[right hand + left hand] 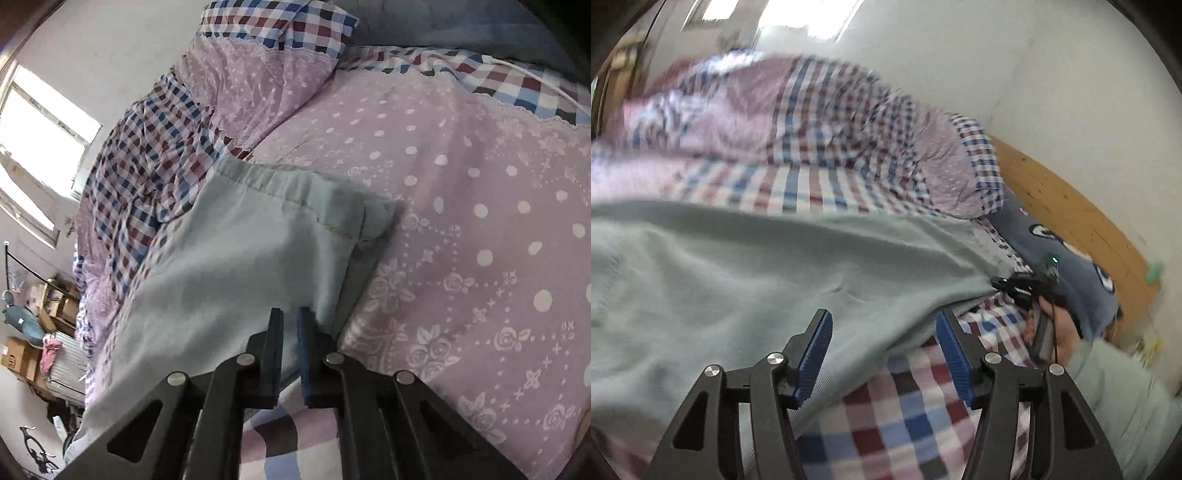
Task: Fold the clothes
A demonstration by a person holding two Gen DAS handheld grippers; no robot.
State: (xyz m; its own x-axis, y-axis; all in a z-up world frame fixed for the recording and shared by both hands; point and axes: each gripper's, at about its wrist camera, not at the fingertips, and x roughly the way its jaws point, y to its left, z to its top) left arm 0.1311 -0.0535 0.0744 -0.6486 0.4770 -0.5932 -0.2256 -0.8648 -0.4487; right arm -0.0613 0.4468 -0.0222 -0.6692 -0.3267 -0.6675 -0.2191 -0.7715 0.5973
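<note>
Pale green garment [746, 266]: spread over the bed's checked and lilac dotted quilt [798, 184], stitched hem [295, 195] toward 12 o'clock in the right wrist view. Left claw [882, 354]: blue pads apart, poised over the garment's lower edge, gripping nothing. Right claw [291, 354]: pads nearly together, clamped on a fold of the garment. Person's hand [1060, 328] holds that claw at 3 o'clock in the left wrist view. Blue pillow [1067, 258] against wooden headboard [1071, 210].
</note>
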